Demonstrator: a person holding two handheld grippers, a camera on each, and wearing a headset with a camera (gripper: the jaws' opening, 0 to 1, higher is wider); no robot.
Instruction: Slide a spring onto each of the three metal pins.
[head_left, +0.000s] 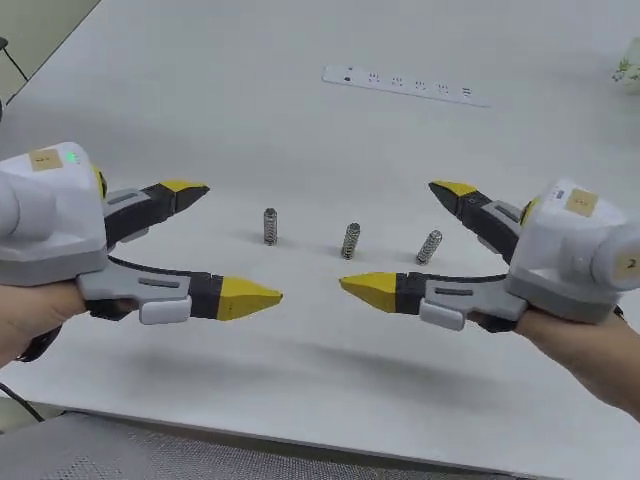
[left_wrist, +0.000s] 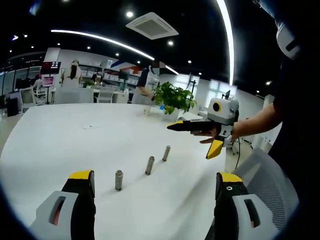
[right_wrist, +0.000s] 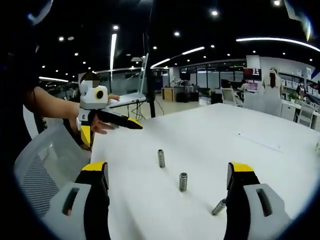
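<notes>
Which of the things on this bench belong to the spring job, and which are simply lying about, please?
For the job: left spring, middle spring, right spring, left tool, right tool, both open.
Lying about: power strip, plant.

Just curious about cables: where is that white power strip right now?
In the head view the white power strip lies flat on the far part of the table, beyond the row of three springs and slightly right of them.

Whether the three springs (head_left: 350, 241) hold pins is too small to tell.
</notes>
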